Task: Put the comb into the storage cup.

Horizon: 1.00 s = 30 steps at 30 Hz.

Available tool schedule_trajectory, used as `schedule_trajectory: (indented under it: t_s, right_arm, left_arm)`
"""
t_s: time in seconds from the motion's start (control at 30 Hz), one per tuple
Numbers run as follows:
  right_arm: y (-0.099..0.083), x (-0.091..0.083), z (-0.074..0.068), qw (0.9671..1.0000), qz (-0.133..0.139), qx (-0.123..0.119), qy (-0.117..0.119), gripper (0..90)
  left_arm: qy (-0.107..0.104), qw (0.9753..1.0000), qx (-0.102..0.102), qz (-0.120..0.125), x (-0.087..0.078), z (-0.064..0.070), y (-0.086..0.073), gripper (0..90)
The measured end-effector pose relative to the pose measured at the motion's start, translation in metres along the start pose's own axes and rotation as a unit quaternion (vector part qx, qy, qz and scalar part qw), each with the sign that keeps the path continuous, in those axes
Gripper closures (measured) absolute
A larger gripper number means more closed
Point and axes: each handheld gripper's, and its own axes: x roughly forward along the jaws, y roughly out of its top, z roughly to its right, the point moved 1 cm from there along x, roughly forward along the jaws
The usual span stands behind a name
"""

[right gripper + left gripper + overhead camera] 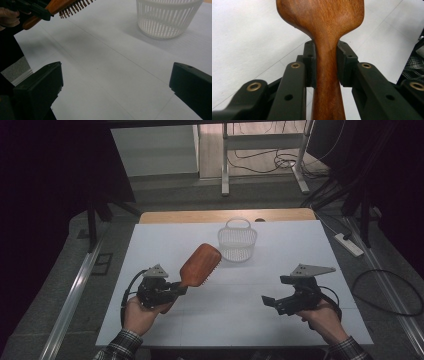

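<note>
The white tabletop (165, 315) carried little: a white slatted basket (237, 240) standing upright near its far edge, toward the middle, with its handle raised. Nearer the person, the wooden hairbrush (200, 265) was held off the surface, its paddle head angled up and toward the basket, bristles facing down and to the right. Judging by this, the step in hand was the carry: the brush was already picked up and on its way to the basket. The next move likely called for swinging the head over the rim, tipping it down and letting go, with care that the long brush did not topple the light basket (it looked easy to knock).

The left gripper (172, 292) had its fingers (310, 63) clamped on the brush's narrow neck, one pad on each side, just below where the handle flared into the head. The right gripper (274, 296) hung above the tabletop at the right, well apart from the brush and the basket; its fingers (45, 82) stood wide apart, holding and touching nothing.
</note>
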Motion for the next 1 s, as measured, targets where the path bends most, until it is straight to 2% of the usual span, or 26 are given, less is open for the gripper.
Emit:
schedule_trajectory:
  t_s: [0.27, 0.6, 0.7, 0.87, 1.0]
  right_arm:
    - [0.009, 0.012, 0.0, 0.9999, 0.007, 0.011, 0.005, 0.0]
    - [0.019, 0.026, -0.003, 0.9998, 0.016, 0.01, 0.011, 0.0]
    - [0.023, 0.031, -0.003, 0.9996, 0.017, 0.018, 0.015, 0.0]
    - [0.029, 0.039, -0.006, 0.9996, 0.018, 0.017, 0.017, 0.0]
    - [0.034, 0.044, -0.009, 0.9991, 0.02, 0.025, 0.028, 0.0]
  left_arm:
    - [-0.014, 0.9999, 0.007, 0.004, 0.003, 0.007, 0.005, 71.8]
    - [-0.028, 0.9994, 0.014, 0.013, 0.009, 0.014, 0.012, 71.8]
    - [-0.031, 0.9992, 0.019, 0.015, 0.01, 0.016, 0.015, 71.8]
    - [-0.034, 0.9989, 0.026, 0.019, 0.013, 0.02, 0.019, 71.9]
    - [-0.033, 0.9988, 0.027, 0.023, 0.014, 0.022, 0.021, 71.8]
